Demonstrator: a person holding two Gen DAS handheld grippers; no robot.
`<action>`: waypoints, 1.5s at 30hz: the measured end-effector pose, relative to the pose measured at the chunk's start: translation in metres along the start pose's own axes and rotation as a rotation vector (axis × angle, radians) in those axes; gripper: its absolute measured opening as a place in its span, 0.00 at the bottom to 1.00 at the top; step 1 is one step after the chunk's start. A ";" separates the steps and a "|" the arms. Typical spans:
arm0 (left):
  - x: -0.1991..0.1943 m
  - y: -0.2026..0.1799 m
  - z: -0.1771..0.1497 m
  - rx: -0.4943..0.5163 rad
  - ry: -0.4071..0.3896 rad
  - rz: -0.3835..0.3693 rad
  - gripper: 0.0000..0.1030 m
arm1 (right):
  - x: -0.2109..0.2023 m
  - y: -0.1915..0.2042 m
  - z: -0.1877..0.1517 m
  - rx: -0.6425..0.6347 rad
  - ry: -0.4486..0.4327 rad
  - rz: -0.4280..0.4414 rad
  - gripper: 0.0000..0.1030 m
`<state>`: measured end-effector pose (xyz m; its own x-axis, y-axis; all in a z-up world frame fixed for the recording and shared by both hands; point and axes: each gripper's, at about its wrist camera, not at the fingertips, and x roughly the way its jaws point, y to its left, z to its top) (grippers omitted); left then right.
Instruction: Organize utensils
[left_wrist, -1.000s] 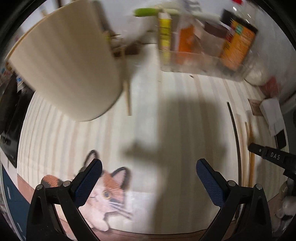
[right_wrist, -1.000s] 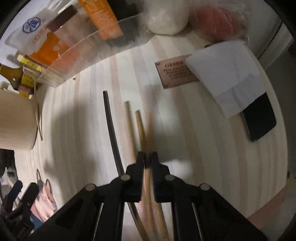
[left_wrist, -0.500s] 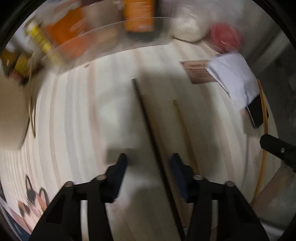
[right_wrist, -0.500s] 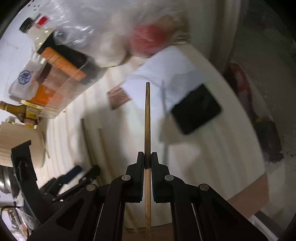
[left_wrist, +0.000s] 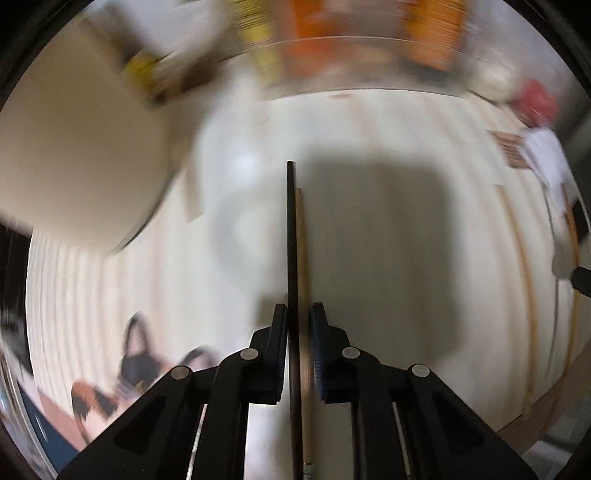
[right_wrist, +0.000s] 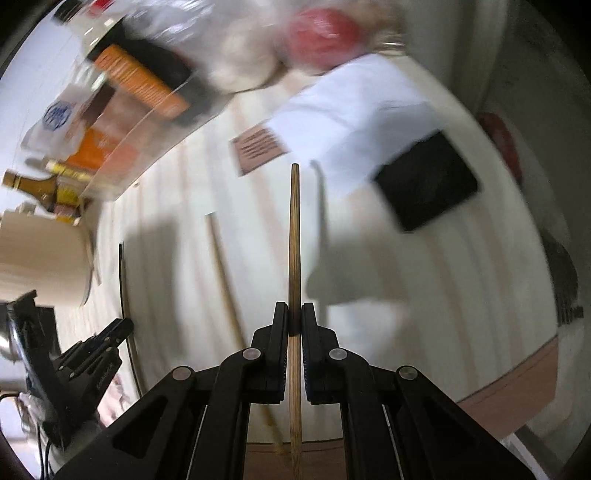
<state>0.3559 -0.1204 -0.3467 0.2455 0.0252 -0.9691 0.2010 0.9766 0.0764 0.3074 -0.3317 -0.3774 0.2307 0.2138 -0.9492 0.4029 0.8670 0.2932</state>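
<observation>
Chopsticks are now up in both grippers. In the left wrist view a black stick (left_wrist: 291, 236) and a wooden stick (left_wrist: 301, 258) run up the middle of the frame between the left gripper (left_wrist: 298, 325)'s jaws, which have just been closing: a second ago they stood wide over bare table, and now they look clamped on the pair, though blur keeps me from telling whether both pads press firmly. In the right wrist view the right gripper (right_wrist: 294, 317) is clamped, as before, on a brown chopstick (right_wrist: 294, 236) lifted clear of the table (right_wrist: 424, 332); another stick (right_wrist: 225, 280) lies left of centre. The pale holder (left_wrist: 81, 147) fills the upper left of the left view. I judge pickup is done and dropping the sticks into that holder comes next.
</observation>
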 end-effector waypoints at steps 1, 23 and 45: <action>0.000 0.011 -0.003 -0.032 0.009 -0.003 0.10 | 0.000 0.009 0.000 -0.022 0.001 0.010 0.07; 0.000 0.053 -0.025 -0.159 0.054 -0.132 0.15 | 0.063 0.136 -0.031 -0.281 0.147 0.025 0.07; -0.011 0.014 -0.015 -0.071 0.051 -0.272 0.15 | 0.065 0.129 -0.032 -0.235 0.147 0.004 0.07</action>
<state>0.3414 -0.1041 -0.3390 0.1434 -0.2308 -0.9624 0.1856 0.9614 -0.2029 0.3464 -0.1911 -0.4051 0.0940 0.2655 -0.9595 0.1816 0.9431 0.2787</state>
